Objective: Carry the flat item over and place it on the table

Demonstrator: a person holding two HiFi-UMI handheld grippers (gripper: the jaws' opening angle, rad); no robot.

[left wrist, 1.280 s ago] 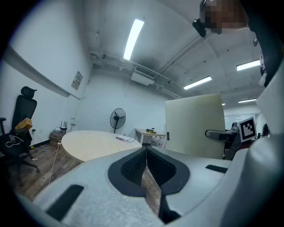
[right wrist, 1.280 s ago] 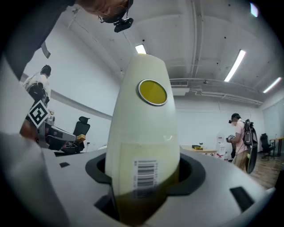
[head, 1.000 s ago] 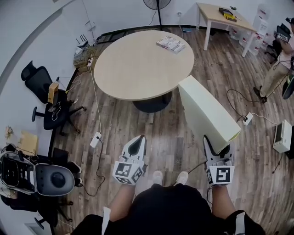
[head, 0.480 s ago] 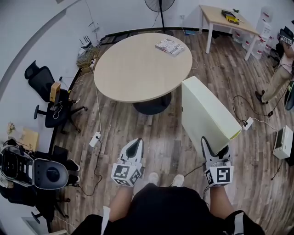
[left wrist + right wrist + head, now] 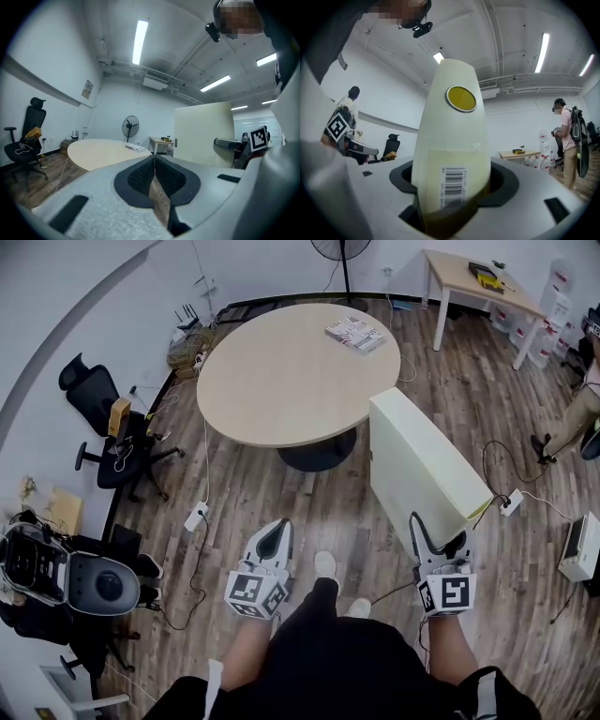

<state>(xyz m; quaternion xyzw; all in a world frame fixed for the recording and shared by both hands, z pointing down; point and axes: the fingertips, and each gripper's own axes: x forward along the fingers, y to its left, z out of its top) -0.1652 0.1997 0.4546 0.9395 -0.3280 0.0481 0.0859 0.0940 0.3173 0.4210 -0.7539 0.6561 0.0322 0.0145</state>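
A large flat pale-yellow box [image 5: 422,465] stands on edge in my right gripper [image 5: 441,545], whose jaws are shut on its near end. In the right gripper view the box's narrow edge [image 5: 452,140] rises between the pads, with a barcode label and a yellow round sticker. The box's far end hangs just off the near right rim of the round beige table [image 5: 281,381]. My left gripper [image 5: 273,538] is shut with nothing in it, held low over the wooden floor; in the left gripper view [image 5: 154,164] its pads meet.
A magazine [image 5: 354,333] lies on the table's far right. Black office chairs [image 5: 108,442] and cables line the left wall. A small table [image 5: 473,282] stands at the back right, a person [image 5: 577,418] at the right edge, a fan [image 5: 336,249] behind.
I have stepped a little closer to the round table. The box has tilted more upright in my right gripper, and one foot has come forward.
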